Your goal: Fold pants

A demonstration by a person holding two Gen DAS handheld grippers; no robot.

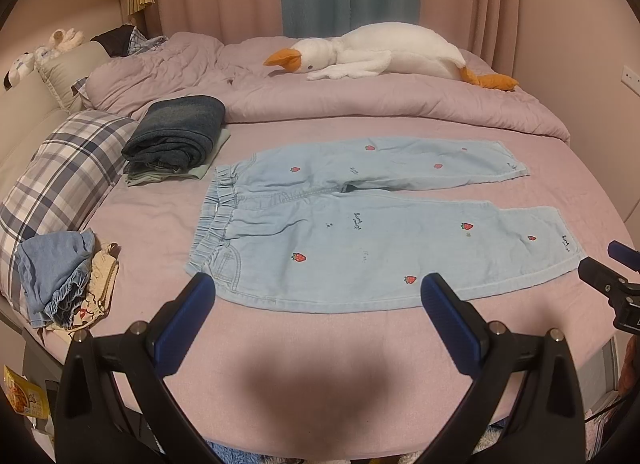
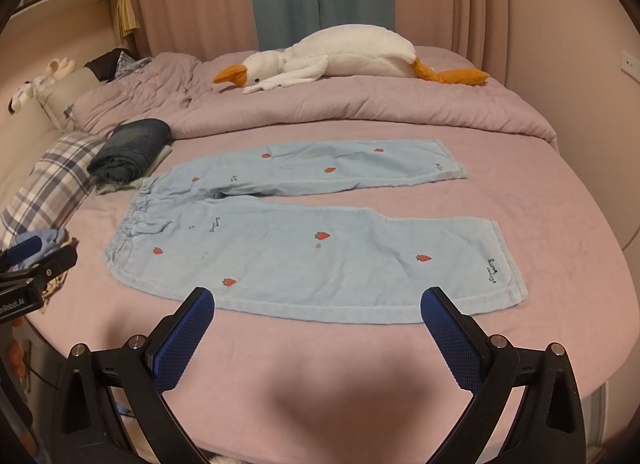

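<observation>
The light blue pants (image 1: 360,232) are lying flat and unfolded in the middle of the bed (image 1: 320,328), while the left gripper (image 1: 318,292) and the right gripper (image 2: 318,306) are hovering at its near edge with jaws wide open, holding nothing.

The bed (image 1: 132,224), covered in a pink sheet, carries light-blue strawberry pants (image 1: 360,232) spread flat, a stack of folded clothes (image 1: 176,140), a plaid pillow (image 1: 60,184), a crumpled clothes heap (image 1: 64,280), a bunched duvet (image 1: 320,104) and a plush goose (image 1: 384,52) on the duvet.

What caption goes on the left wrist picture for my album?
Open left tongs hover before light-blue strawberry-print denim pants spread flat on a pink bed.
</observation>
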